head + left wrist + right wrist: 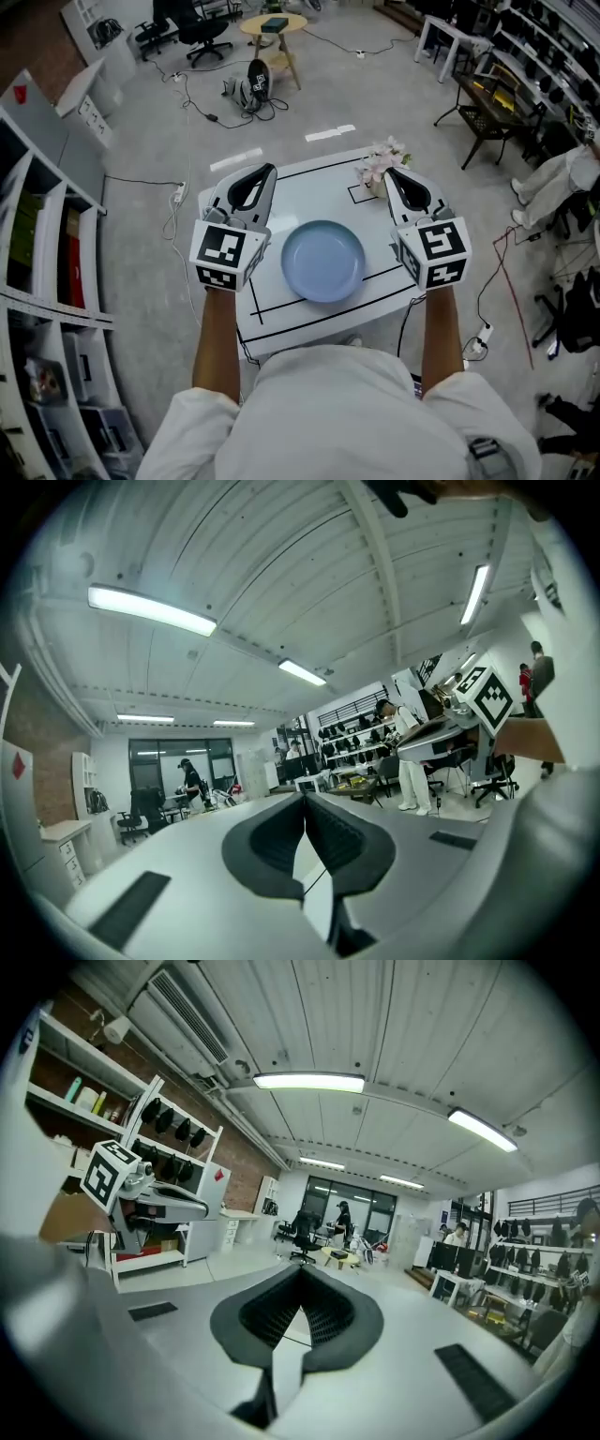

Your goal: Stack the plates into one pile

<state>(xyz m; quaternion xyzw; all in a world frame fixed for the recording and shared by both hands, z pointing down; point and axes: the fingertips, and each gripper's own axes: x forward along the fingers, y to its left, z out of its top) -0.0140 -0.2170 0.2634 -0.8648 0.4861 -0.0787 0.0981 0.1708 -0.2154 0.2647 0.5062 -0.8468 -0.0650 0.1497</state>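
- The left tongs (pixel 305 799) are shut tight, the ribbed black pads pressed together with nothing between them.
- The right tongs (pixel 302 1272) are closed the same way, pads meeting at the tip and empty.
- Both point out across the room, roughly level, well above the counter (pixel 309 192). One hangs over its left edge and the other over its right.
- Behind each pair of tongs sits its marker cube, the left cube (pixel 228 255) and the right cube (pixel 436 251). A bare forearm runs back from each to the person's pale shirt (pixel 347 403).
- The blue plate (pixel 323 261) lies flat near the middle of the counter, between the two tongs as seen from above and touched by neither. It shows as one round shape; whether more plates lie under it I cannot tell.
- The counter is white, marked with black tape lines, and the plate sits inside the large taped rectangle.
- A small bunch of pale pink flowers (pixel 380 161) stands at the far right corner of the counter, just beside the right tongs in the head view.
- On the floor past the counter run loose cables (pixel 192 103). A round wooden table (pixel 274 26) and black office chairs (pixel 202 33) stand further back.
- Open shelving (pixel 47 281) lines the left side of the room, and a black metal chair (pixel 487 112) stands to the right.
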